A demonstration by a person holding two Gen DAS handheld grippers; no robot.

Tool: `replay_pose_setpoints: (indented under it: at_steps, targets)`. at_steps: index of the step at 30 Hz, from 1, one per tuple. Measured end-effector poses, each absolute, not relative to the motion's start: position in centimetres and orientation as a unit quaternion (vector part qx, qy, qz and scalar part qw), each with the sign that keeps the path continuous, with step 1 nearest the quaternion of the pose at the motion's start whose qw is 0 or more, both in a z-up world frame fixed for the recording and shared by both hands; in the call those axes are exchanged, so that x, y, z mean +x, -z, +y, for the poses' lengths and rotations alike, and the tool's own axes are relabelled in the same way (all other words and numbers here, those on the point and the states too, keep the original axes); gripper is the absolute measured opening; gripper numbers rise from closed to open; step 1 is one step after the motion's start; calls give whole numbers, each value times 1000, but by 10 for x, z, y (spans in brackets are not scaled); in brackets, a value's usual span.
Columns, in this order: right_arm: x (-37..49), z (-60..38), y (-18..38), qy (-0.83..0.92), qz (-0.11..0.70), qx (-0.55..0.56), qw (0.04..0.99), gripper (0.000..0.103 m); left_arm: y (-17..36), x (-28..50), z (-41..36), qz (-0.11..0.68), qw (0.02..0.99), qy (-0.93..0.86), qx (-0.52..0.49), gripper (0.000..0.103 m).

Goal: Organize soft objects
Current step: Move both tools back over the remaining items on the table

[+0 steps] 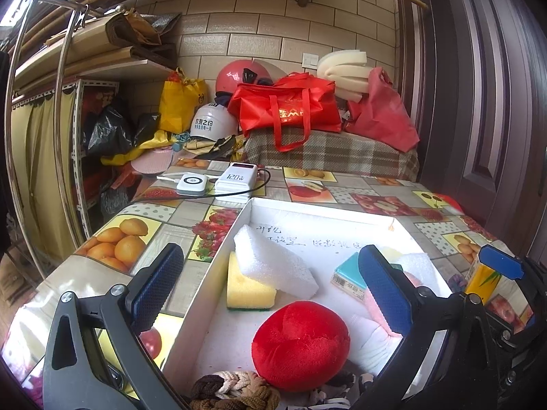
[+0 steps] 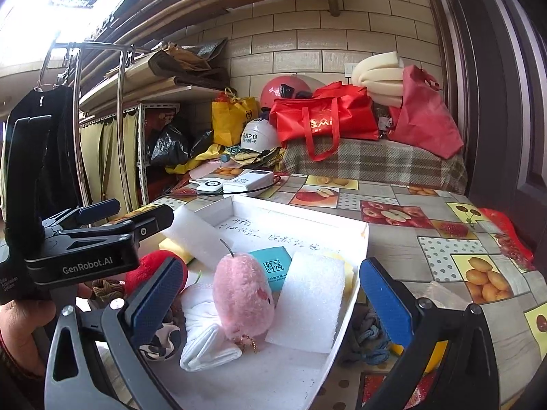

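Both jaw sets spread wide, empty. Round red plush ball (image 1: 301, 345) sits dead ahead between the left gripper (image 1: 273, 287) pads — the right gripper (image 2: 270, 294) faces the pink fuzzy plush (image 2: 244, 299), long axis pointing away.

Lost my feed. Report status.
Left gripper, right gripper open, empty. Round red plush ball, pink plush in white cardboard box. Nothing blocking.

Daylight is pouring in from the upper left of both views, blowing out the roof opening (image 2: 41, 3) to white. Glare is washing over the white box (image 1: 342, 220) and glossy tabletop (image 1: 44, 294). Fisheye distortion is bending the wall tiles and door, and corners are darkening to black.
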State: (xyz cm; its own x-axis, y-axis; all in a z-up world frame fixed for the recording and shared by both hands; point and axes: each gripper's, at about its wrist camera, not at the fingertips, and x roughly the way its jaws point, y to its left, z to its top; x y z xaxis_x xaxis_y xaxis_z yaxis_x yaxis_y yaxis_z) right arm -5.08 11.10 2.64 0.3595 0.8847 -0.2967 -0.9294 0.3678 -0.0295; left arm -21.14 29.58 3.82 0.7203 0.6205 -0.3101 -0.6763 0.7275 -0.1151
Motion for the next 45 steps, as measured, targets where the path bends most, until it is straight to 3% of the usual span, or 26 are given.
replay_pose_setpoints:
  at_steps: [35,41,45]
  targets:
    - [-49,86,-25,-551,122,-93,820,103,-37,-209,273,125,926,-349,-68,103]
    - [-16,30,-34,-493,99,-40,863,103,-40,-203,238,119,955,-264,-64,103]
    - [32,-4,-32,-445,136,-28,885,103,-42,-188,202,133,979,-145,-57,103]
